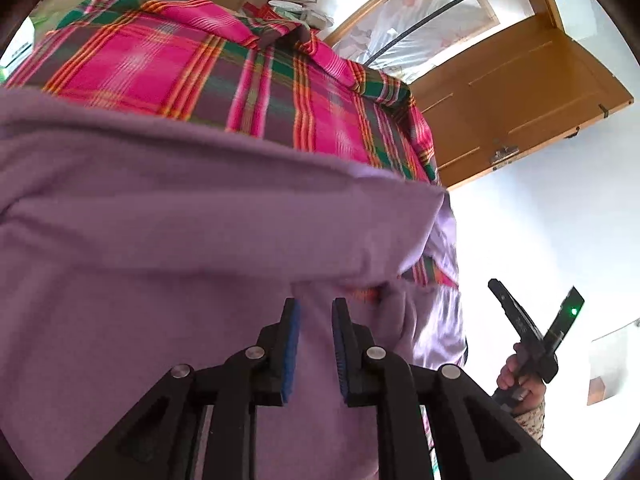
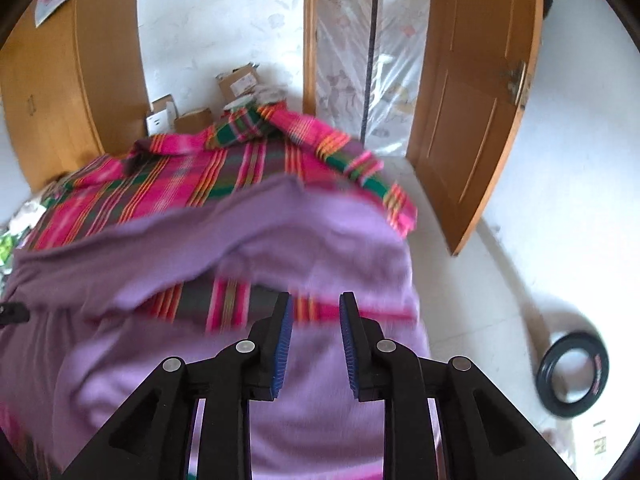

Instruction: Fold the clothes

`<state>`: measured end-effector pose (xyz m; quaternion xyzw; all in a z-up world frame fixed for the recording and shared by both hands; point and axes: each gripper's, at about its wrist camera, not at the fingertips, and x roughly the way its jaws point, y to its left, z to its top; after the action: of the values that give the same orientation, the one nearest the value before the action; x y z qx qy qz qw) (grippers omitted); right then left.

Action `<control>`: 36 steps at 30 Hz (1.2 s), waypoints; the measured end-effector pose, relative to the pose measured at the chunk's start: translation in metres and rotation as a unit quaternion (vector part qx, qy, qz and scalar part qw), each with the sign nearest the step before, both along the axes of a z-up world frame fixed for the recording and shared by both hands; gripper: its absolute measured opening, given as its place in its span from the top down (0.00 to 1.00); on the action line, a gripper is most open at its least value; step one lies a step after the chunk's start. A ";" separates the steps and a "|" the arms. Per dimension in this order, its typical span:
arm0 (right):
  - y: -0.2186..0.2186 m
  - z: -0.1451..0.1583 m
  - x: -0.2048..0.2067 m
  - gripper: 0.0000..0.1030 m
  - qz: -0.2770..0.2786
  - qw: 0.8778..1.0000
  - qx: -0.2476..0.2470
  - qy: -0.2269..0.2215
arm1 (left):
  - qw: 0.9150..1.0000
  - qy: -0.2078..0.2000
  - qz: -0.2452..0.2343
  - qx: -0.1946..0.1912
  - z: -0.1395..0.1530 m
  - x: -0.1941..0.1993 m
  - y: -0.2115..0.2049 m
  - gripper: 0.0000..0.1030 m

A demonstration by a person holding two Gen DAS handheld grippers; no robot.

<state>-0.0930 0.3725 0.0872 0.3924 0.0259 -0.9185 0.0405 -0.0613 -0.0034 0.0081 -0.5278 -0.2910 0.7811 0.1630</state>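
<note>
A lilac-purple garment point(image 1: 192, 240) lies spread over a pink, green and orange plaid cloth point(image 1: 168, 64) that covers the bed. My left gripper point(image 1: 316, 308) is low over the garment's near part, open by a narrow gap, and purple fabric shows behind its blue pads. Off the bed's right side, a hand point(image 1: 520, 384) holds my right gripper point(image 1: 536, 288) in the air with its jaws spread. In the right wrist view the right gripper point(image 2: 315, 300) is open with nothing between its fingers, above the blurred garment point(image 2: 320, 380). A strip of plaid cloth point(image 2: 224, 300) shows between two purple folds.
Cardboard boxes point(image 2: 236, 80) are stacked at the bed's far end against a white wall. A wooden door point(image 2: 472, 92) stands open on the right beside a plastic-sheeted doorway point(image 2: 360, 60). A black ring point(image 2: 574, 372) lies on the pale floor. A wooden wardrobe point(image 2: 60, 80) is at the left.
</note>
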 end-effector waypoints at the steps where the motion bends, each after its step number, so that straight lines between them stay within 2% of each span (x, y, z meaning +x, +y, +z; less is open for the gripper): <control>1: 0.003 -0.005 0.012 0.75 -0.003 1.000 -0.006 -0.005 | 1.000 0.000 -0.001 -0.001 0.000 0.007 -0.001 0.84; 4: 0.015 -0.022 0.044 0.74 -0.022 1.000 -0.014 -0.015 | 1.000 0.000 -0.003 -0.004 0.001 0.028 -0.004 0.82; 8: 0.040 -0.041 0.070 0.59 -0.069 0.997 -0.030 -0.029 | 1.000 0.001 -0.030 -0.006 -0.003 0.051 0.008 0.78; 12: 0.064 -0.053 0.084 0.57 -0.110 0.992 -0.060 -0.032 | 0.997 0.019 -0.066 -0.036 -0.003 0.073 0.029 0.77; 24: 0.057 -0.072 0.061 0.54 -0.118 0.988 -0.091 -0.045 | 0.982 0.059 -0.156 -0.093 0.002 0.121 0.082 0.70; 33: 0.047 -0.073 0.047 0.54 -0.131 0.988 -0.066 -0.037 | 0.976 0.039 -0.169 -0.128 -0.013 0.115 0.103 0.70; 36: 0.045 -0.073 0.045 0.69 -0.142 0.988 -0.047 -0.034 | 0.976 0.039 -0.163 -0.140 -0.014 0.114 0.104 0.70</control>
<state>-0.0476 0.4179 0.0143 0.4203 -0.0747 -0.9015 -0.0710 0.0524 0.1003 -0.0061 -0.5547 -0.0816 0.7972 0.2239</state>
